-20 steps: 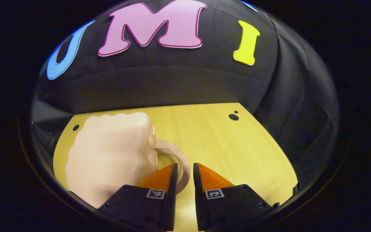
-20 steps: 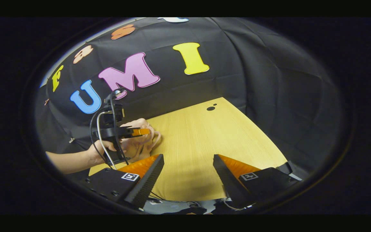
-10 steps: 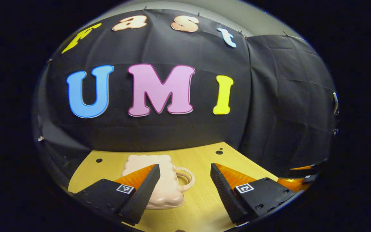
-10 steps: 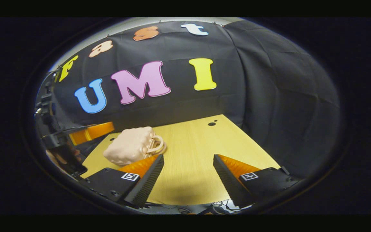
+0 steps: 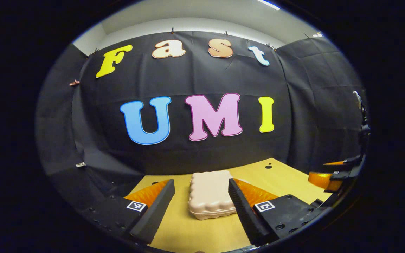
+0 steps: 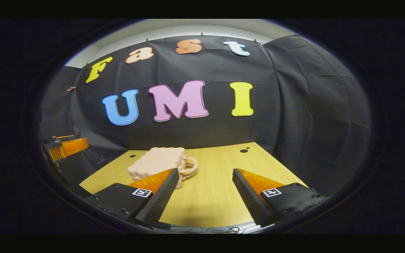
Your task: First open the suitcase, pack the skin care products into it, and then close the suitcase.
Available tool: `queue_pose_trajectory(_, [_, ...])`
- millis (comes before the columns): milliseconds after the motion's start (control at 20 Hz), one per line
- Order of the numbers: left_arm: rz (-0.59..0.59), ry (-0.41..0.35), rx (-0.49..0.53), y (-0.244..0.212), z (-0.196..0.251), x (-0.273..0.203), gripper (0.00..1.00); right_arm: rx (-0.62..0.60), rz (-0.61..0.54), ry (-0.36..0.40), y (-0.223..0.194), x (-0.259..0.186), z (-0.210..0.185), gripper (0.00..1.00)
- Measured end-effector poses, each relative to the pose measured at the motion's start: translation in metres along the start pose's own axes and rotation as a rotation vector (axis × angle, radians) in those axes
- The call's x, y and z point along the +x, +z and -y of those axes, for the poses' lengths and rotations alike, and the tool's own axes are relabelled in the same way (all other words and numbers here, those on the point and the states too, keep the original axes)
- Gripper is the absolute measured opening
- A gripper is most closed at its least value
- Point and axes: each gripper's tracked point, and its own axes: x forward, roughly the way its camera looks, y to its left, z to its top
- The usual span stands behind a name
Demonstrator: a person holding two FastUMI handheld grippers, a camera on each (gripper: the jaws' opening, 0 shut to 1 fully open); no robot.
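left gripper: spread wide, empty | right gripper: spread wide, empty | suitcase: closed on table

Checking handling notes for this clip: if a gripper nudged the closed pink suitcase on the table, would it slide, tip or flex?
The suitcase lies flat and low on the smooth table, so it would probably slide, not tip. Its moulded, scalloped shell looks rigid, so it would likely not flex.
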Motion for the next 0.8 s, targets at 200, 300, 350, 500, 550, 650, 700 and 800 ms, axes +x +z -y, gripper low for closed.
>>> queue_pose_trajectory(200, [0.036,0.023,-0.108,0.009,-0.011,-0.015,0.96,-0.016,0.026,0.015,0.012,-0.002,-0.012,0.98])
queue_pose_trajectory(300, [0.048,0.035,-0.109,0.010,-0.011,-0.014,0.96,-0.002,0.030,0.009,0.015,-0.003,-0.012,0.98])
queue_pose_trajectory(350, [0.053,0.036,-0.104,0.010,-0.010,-0.012,0.96,0.001,0.033,0.004,0.017,-0.003,-0.010,0.97])
queue_pose_trajectory(500, [0.045,0.045,-0.085,0.008,-0.004,-0.007,0.96,-0.020,0.059,-0.044,0.027,-0.006,0.003,0.97])
queue_pose_trajectory(550, [0.036,0.046,-0.078,0.007,-0.002,-0.006,0.96,-0.025,0.066,-0.060,0.029,-0.007,0.007,0.98])
queue_pose_trajectory(650, [0.035,0.032,-0.079,0.007,0.005,-0.002,0.96,-0.027,0.068,-0.075,0.027,-0.008,0.010,0.97])
queue_pose_trajectory(700, [0.035,0.020,-0.079,0.006,0.010,-0.003,0.96,-0.030,0.064,-0.076,0.024,-0.009,0.009,0.97])
queue_pose_trajectory(800, [0.030,0.003,-0.067,0.005,0.015,-0.001,0.96,-0.044,0.057,-0.086,0.023,-0.010,0.011,0.97])
